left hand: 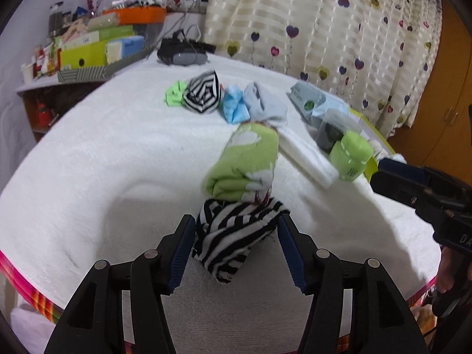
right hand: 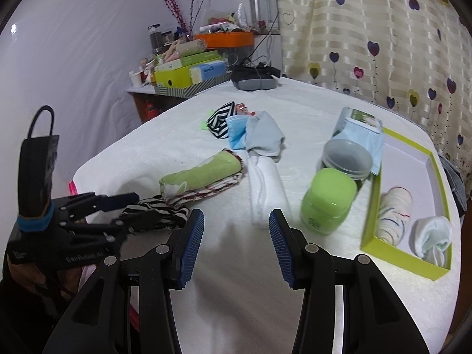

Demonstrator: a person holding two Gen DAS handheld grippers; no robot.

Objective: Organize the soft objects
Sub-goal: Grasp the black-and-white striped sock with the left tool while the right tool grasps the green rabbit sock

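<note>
White towel-covered worktop (left hand: 103, 153): the left claw (left hand: 236, 247) straddles the striped sock (left hand: 233, 236), spread, likely about to grip; the right claw (right hand: 236, 244) hangs released, empty, near the green tray (right hand: 407, 261).

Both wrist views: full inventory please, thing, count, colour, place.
black-and-white striped sock: 1, near edge of the bed, between left claw's fingers
green rolled sock: 1, mid-bed
folded white cloth: 1, right of the green roll
far pile of soft items: several, striped, blue, pale grey, bright green
green-lidded jar: 1, beside the box
grey-lidded jar: 1, behind it
lime-edged shallow box: 1, right side
rolled white socks: 2, in the box
white fluffy bed cover: 1
left claw: open around striped sock
right claw: open, empty
</note>
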